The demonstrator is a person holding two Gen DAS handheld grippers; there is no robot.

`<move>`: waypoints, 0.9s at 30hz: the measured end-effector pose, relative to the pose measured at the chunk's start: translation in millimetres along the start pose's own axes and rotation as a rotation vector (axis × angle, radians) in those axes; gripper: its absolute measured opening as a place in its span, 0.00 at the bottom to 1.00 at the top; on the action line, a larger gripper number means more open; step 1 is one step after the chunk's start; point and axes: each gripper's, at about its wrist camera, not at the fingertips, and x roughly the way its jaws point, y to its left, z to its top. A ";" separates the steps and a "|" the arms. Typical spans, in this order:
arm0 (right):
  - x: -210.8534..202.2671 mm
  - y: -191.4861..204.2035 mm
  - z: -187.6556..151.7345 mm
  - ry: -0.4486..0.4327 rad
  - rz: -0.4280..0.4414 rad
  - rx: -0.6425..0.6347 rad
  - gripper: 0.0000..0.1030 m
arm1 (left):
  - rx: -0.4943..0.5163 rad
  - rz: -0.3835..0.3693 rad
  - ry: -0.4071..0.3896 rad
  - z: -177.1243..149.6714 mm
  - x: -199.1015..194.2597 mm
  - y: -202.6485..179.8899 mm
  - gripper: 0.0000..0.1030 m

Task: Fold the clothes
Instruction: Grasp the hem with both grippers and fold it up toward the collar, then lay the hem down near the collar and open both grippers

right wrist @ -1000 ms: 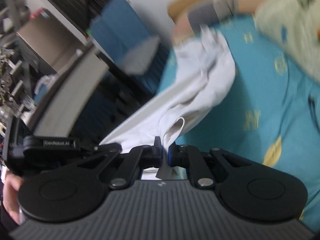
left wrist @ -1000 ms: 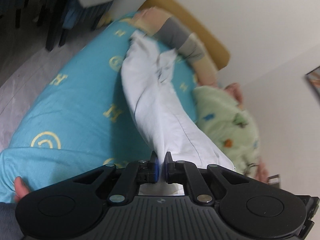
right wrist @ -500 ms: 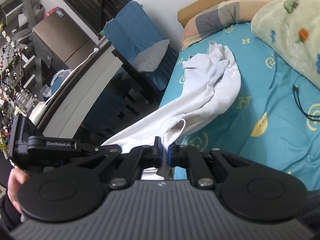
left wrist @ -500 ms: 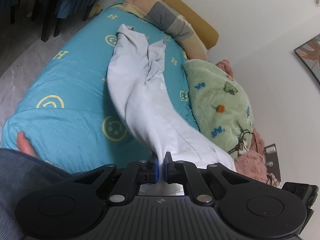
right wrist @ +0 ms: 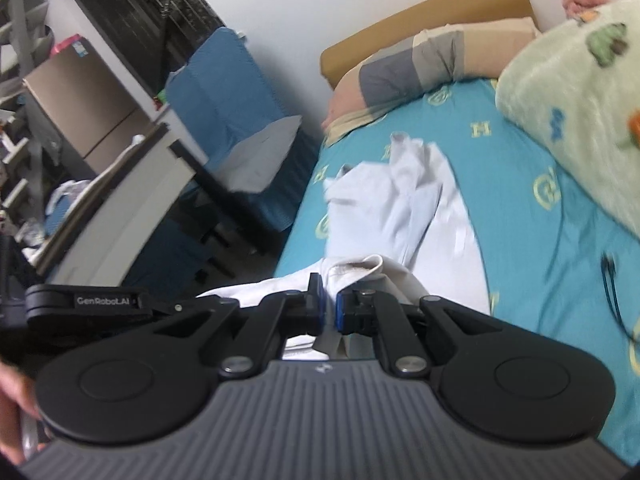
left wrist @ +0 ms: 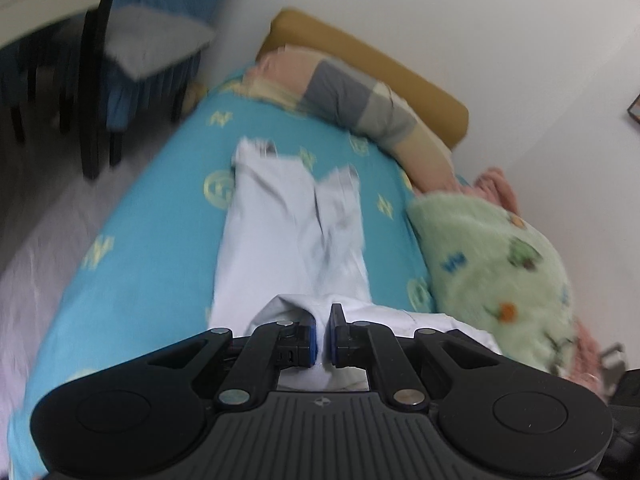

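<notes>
Nearest, left gripper (left wrist: pixel 322 334) with blue-padded fingers (left wrist: pixel 308 338) drawn almost together, pinching a fold of the white garment (left wrist: pixel 288 248); right gripper (right wrist: pixel 328 308) likewise nearly closed, clamped on a hemmed corner of the same cloth. At the lower left edge of the right wrist view, part of a hand (right wrist: pixel 14 412). Between the two grips, near edge of the garment lifted and stretched; beyond them, thin, smooth, lightly creased fabric lying lengthwise along the middle of the bed (left wrist: pixel 132 240), far end split into two ragged flaps short of the pillow. Bed surface a turquoise cover printed with pale yellow letters and round emblems, soft and rounded at its near and left edges. Bare turquoise showing on both sides of the garment, wider on the left in the left wrist view. To the right, a fluffy pale-green blanket (left wrist: pixel 496 264) with small coloured figures, bulging near the garment's right edge without clearly touching it; a dark cord (right wrist: pixel 612 292) lying on the cover just beside it. Farther, a long bolster pillow (left wrist: pixel 360 108) in beige and grey blocks across the head of the bed, backed by an ochre padded headboard (left wrist: pixel 380 64) against a plain white wall. Left of the bed, grey floor, a blue upholstered chair (right wrist: pixel 224 96) carrying a grey cushion, dark chair legs, and a white desk edge (right wrist: pixel 120 200); details motion-blurred.
</notes>
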 end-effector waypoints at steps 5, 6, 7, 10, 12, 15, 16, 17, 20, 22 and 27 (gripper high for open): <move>75.6 -22.5 15.6 -0.038 -0.059 -0.087 0.11 | 0.090 0.046 -0.068 18.8 76.0 7.8 0.07; 91.2 -28.2 18.2 -0.042 -0.070 -0.098 0.11 | 0.108 0.056 -0.082 22.6 91.2 9.4 0.07; 106.7 -35.0 20.2 -0.042 -0.077 -0.105 0.11 | 0.126 0.065 -0.096 26.3 106.4 10.9 0.07; 148.7 -56.7 19.1 -0.031 -0.098 -0.117 0.11 | 0.175 0.090 -0.113 33.5 150.4 17.8 0.08; 170.2 -71.6 14.6 -0.019 -0.096 -0.106 0.11 | 0.188 0.096 -0.092 31.9 172.7 26.8 0.10; 191.2 -90.6 6.9 0.030 -0.087 -0.073 0.16 | 0.197 0.094 -0.063 28.7 193.2 39.9 0.19; 192.8 -94.1 5.6 0.042 -0.081 -0.064 0.26 | 0.205 0.093 -0.055 28.3 196.2 42.6 0.31; 193.3 -97.1 4.7 0.052 -0.074 -0.055 0.45 | 0.211 0.085 -0.044 29.2 196.0 43.0 0.39; 181.4 -101.3 3.5 0.034 -0.039 -0.021 0.82 | 0.243 0.069 -0.047 27.4 176.4 38.5 0.62; 165.2 -99.3 4.4 0.006 -0.011 -0.003 0.81 | 0.262 0.068 -0.051 21.5 161.1 34.5 0.69; 123.6 -79.4 -1.9 -0.086 -0.005 -0.025 0.80 | 0.290 0.098 -0.063 -5.8 121.6 21.8 0.77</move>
